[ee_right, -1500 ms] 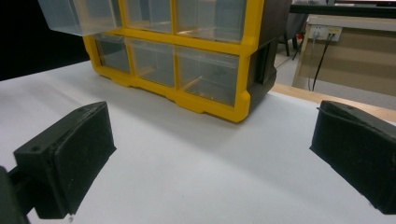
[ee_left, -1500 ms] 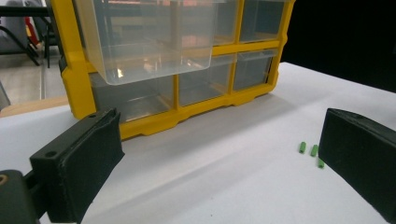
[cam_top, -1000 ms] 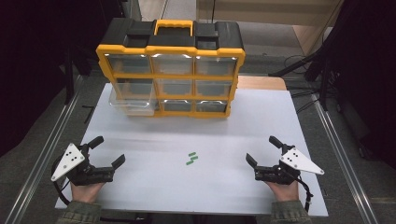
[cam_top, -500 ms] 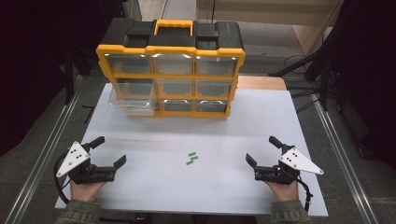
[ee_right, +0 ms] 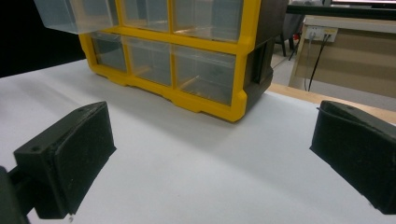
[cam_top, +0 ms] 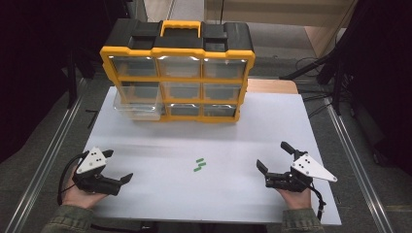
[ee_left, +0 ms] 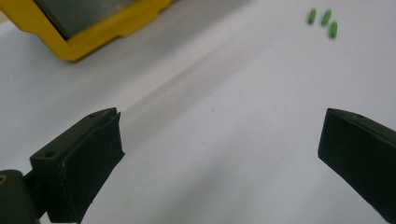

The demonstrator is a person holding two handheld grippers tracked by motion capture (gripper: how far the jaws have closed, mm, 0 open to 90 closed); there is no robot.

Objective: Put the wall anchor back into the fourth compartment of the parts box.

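A yellow and black drawer organizer (cam_top: 177,73) stands at the back of the white table (cam_top: 204,145), with clear drawers; its left middle drawer (cam_top: 137,104) is pulled out. The same organizer (ee_right: 187,56) fills the upper part of the right gripper view. Small green pieces (cam_top: 199,165) lie mid-table, and these green pieces (ee_left: 323,19) sit at the top right of the left gripper view. My left gripper (cam_top: 118,167) rests open at the front left, empty. My right gripper (cam_top: 273,158) rests open at the front right, empty.
A metal rail (cam_top: 53,145) runs along the table's left side and another rail (cam_top: 357,160) along the right. Cables and a wooden surface (cam_top: 272,86) lie behind the organizer. Broad bare table lies between the grippers and the organizer.
My left gripper has drifted slightly nearer and turned a little toward the table's middle. The right gripper and the green pieces stay put.
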